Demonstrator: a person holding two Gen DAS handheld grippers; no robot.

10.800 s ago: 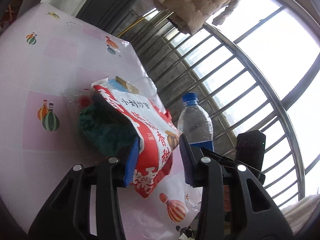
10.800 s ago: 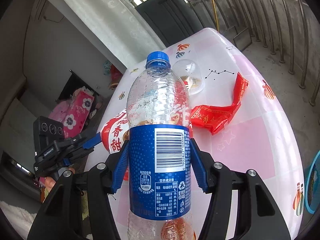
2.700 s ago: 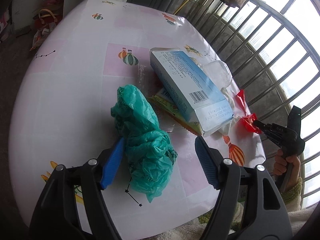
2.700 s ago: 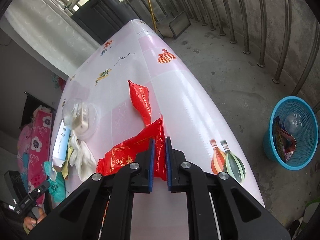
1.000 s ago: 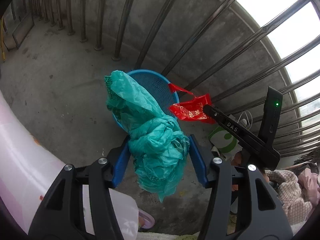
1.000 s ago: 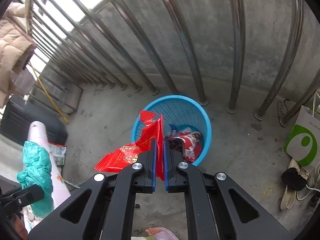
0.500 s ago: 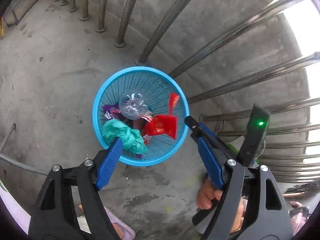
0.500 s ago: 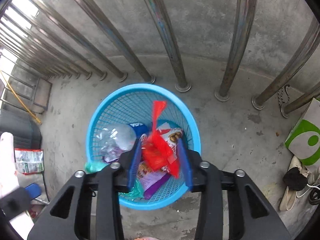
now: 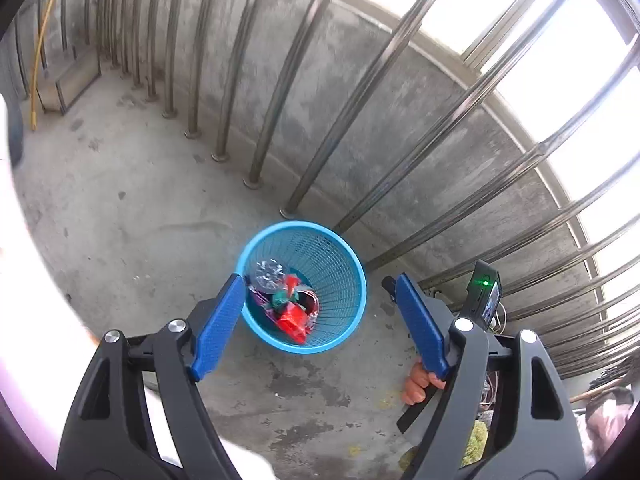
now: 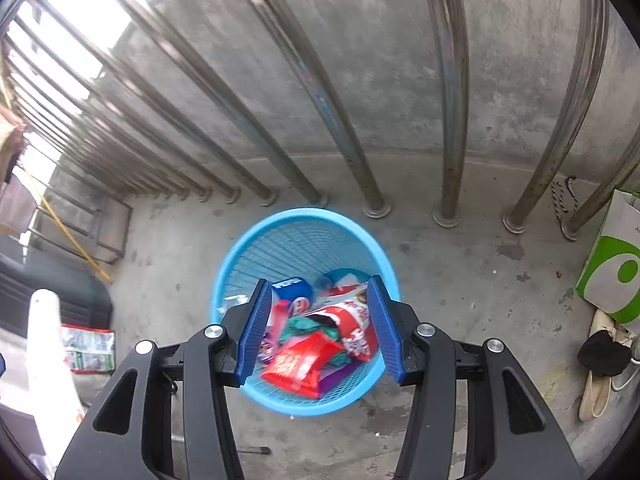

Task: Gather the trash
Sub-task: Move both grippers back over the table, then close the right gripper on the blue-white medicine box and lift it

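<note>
A blue mesh trash basket (image 9: 340, 248) stands on the concrete floor by the railing; it also shows in the right wrist view (image 10: 280, 232). Inside lie a red wrapper (image 10: 300, 360), a green bag (image 10: 298, 326), a red-and-white snack bag (image 10: 352, 324) and a clear bottle (image 9: 267, 274). My left gripper (image 9: 316, 324) is open and empty above the basket. My right gripper (image 10: 318, 328) is open and empty above the basket; its body shows at the right in the left wrist view (image 9: 484, 296).
Steel railing bars (image 10: 452, 120) and a low concrete wall stand behind the basket. A green-and-white paper bag (image 10: 612, 272) and shoes (image 10: 600, 364) lie at the right. The pink table edge (image 9: 24, 280) is at the left. A wrapper (image 10: 86, 348) lies on the floor.
Both grippers have pulled back from the basket and are higher above it. The red wrapper and green bag have settled inside. The right jaws have opened wider.
</note>
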